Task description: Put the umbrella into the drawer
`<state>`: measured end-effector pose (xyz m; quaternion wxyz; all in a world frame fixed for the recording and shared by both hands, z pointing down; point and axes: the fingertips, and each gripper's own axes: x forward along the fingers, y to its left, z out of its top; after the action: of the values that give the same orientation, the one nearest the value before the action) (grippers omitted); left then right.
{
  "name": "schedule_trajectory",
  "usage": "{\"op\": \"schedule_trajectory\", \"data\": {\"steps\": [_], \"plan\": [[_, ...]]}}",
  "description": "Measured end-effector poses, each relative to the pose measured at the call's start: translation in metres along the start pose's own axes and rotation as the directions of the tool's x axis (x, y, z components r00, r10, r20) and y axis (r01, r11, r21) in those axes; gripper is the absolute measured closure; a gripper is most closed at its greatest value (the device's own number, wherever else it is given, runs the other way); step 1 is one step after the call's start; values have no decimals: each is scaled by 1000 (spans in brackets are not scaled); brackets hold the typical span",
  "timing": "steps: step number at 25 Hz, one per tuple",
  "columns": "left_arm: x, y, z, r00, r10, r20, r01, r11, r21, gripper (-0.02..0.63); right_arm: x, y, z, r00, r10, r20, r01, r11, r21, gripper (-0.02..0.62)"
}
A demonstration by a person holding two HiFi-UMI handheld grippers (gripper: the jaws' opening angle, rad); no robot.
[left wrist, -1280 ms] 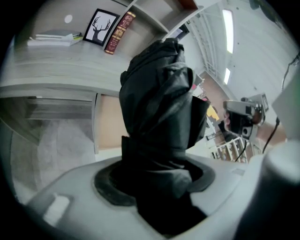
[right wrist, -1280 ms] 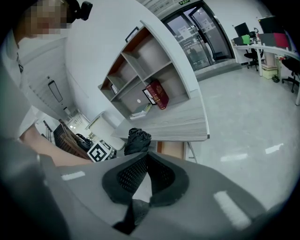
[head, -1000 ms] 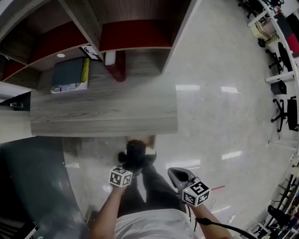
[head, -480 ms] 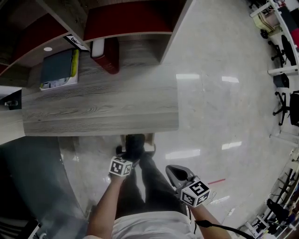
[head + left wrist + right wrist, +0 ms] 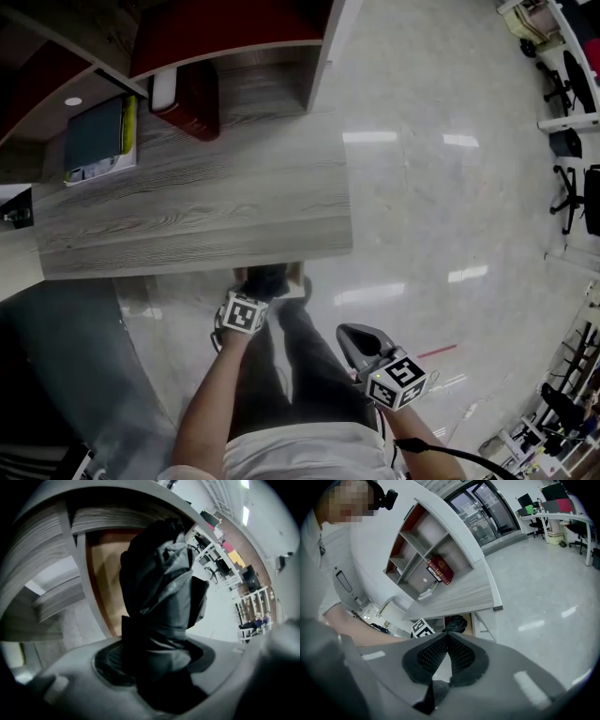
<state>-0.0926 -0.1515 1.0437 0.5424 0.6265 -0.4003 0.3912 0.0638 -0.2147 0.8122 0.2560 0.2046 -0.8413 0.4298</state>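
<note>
A folded black umbrella [image 5: 159, 588] stands up between the jaws of my left gripper [image 5: 154, 660], which is shut on its lower end. In the head view that gripper [image 5: 247, 306] hangs at the desk's front edge, with the umbrella [image 5: 265, 279] over the open drawer [image 5: 298, 273]. The drawer's brown wooden inside [image 5: 105, 571] shows right behind the umbrella. My right gripper [image 5: 359, 341] is lower right, beside the person's leg, shut with nothing in it; its pads [image 5: 461, 654] touch.
The grey wood desk [image 5: 197, 211] has a dark notebook [image 5: 94, 141] and a red book [image 5: 187, 94] under red-backed shelves. A grey curved panel [image 5: 56, 375] stands at the left. Glossy floor [image 5: 441, 216] spreads to the right, with office chairs [image 5: 572, 141] far off.
My left gripper has sunk with the umbrella toward the drawer under the desk's edge. My right gripper has dropped a little and stays shut.
</note>
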Motion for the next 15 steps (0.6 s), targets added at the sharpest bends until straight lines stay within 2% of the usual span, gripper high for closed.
{"op": "schedule_trajectory", "data": {"steps": [4, 8, 12, 15], "plan": [[7, 15, 17, 995, 102, -7, -101, 989, 110, 348, -2, -7, -3, 1000, -2, 1, 2, 1000, 14, 591], [21, 19, 25, 987, 162, -18, -156, 972, 178, 347, -4, -18, -12, 1000, -8, -1, 8, 999, 33, 591], [31, 25, 27, 975, 220, -27, -212, 960, 182, 340, -4, -26, -20, 1000, -15, -7, 15, 998, 58, 591], [33, 27, 27, 963, 270, 5, -266, 946, 186, 328, -6, -32, -25, 1000, -18, -5, 18, 997, 70, 591]]}}
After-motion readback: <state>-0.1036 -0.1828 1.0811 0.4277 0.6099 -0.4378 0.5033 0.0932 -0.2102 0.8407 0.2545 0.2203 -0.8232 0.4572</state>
